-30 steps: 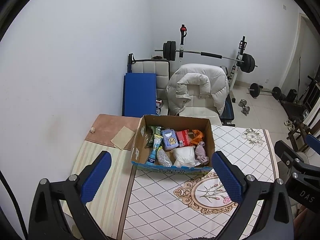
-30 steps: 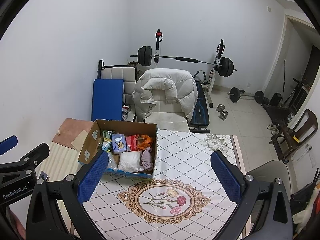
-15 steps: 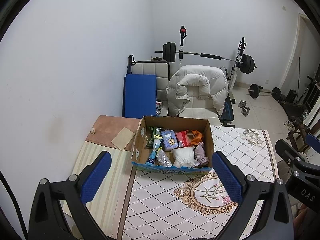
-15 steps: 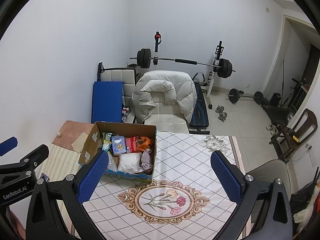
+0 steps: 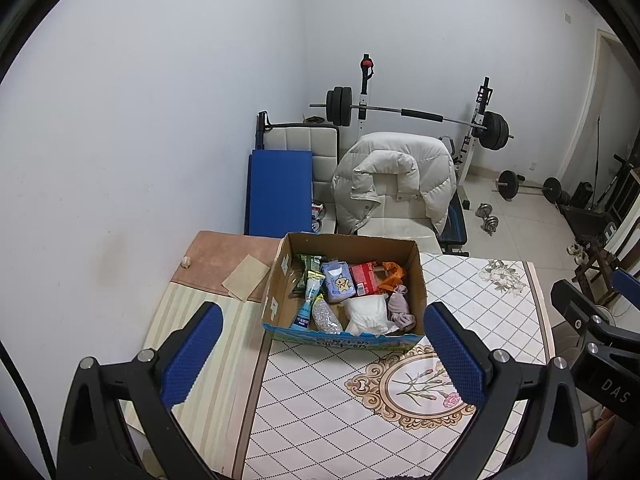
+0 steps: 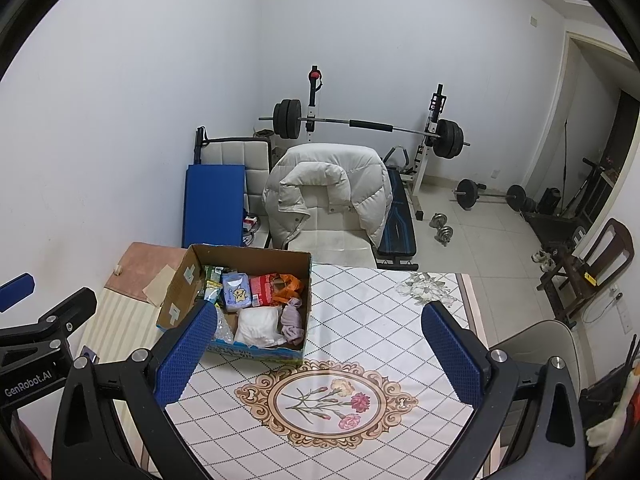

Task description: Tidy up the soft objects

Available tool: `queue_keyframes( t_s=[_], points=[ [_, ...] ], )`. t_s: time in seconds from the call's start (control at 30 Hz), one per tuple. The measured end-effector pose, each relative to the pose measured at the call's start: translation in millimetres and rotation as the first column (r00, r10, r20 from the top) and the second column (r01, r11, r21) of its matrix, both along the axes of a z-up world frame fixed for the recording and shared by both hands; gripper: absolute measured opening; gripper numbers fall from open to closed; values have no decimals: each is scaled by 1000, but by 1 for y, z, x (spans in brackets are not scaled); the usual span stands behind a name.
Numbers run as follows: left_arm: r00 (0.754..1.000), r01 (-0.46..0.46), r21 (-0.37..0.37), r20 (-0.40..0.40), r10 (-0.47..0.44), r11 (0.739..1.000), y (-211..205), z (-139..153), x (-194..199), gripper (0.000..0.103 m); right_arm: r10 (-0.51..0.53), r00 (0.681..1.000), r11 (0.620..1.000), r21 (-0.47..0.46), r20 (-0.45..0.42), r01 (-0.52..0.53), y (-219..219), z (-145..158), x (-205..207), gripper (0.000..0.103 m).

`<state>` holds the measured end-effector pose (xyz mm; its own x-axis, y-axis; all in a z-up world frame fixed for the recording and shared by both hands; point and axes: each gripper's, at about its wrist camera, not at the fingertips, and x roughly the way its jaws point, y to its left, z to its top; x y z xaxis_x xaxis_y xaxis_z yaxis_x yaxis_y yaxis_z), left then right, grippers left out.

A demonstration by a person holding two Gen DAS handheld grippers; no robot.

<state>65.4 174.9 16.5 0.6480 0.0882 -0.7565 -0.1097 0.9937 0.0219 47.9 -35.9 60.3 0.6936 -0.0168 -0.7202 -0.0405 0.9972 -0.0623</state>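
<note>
Cardboard box unmoved; both claws, left and right, stay spread.

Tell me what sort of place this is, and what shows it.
Probably a spare room at home doubling as a gym: a loaded barbell on its rack, dumbbells on the tiled floor, and a table with a patterned tablecloth holding a cardboard box of household odds.

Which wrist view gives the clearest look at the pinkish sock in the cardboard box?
The left wrist view: the pinkish sock sits near centre frame in the cardboard box, unobstructed. The right wrist view also shows it whole, but further off to the left, near the blue pad of that gripper's left finger.
</note>
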Motion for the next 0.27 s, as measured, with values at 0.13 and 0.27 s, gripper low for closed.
queue_keyframes(
  t_s=[0.13, 0.27],
  points=[
    [1000, 1, 1, 4, -1, 1000, 1, -1, 0, 103, -4, 1000, 1000, -1, 2, 4, 1, 0, -1, 103],
    [1000, -12, 11, 19, 12, 1000, -3, 9, -2, 103, -2, 1000, 1000, 0, 1, 2, 1, 3, 1, 103]
  ],
)
